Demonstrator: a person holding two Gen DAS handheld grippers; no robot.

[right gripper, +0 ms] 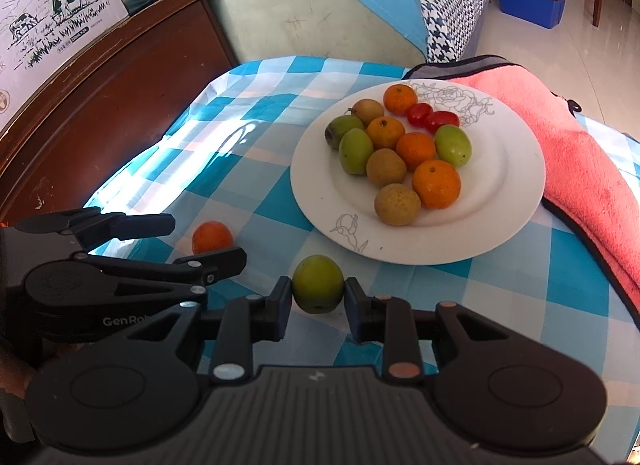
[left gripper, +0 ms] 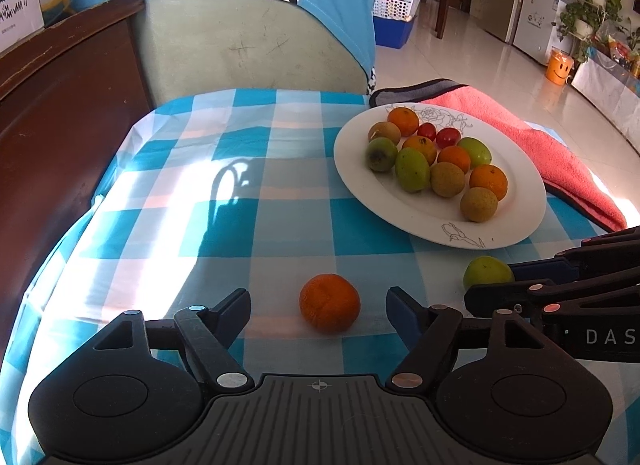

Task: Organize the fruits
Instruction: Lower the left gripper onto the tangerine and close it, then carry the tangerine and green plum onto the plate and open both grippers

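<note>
1. Left wrist view: a checked tablecloth (left gripper: 256,201) carries a white plate (left gripper: 516,221) of fruit, tiled floor (left gripper: 472,61) beyond. The left gripper (left gripper: 318,307) stands wide open around a loose orange (left gripper: 330,302), not touching it.
2. Right wrist view: the right gripper (right gripper: 318,297) pinches a green fruit (right gripper: 318,288) just before the plate (right gripper: 500,201).

My left hand-held gripper (left gripper: 318,311) straddles a tangerine (left gripper: 329,302).
Jaws wide apart, touching nothing; the fruit plate (left gripper: 516,201) sits beyond on the table (left gripper: 240,193).

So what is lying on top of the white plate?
The white plate holds four oranges, three green fruits, three brownish ones and two cherry tomatoes. Anything beneath them is hidden.
</note>
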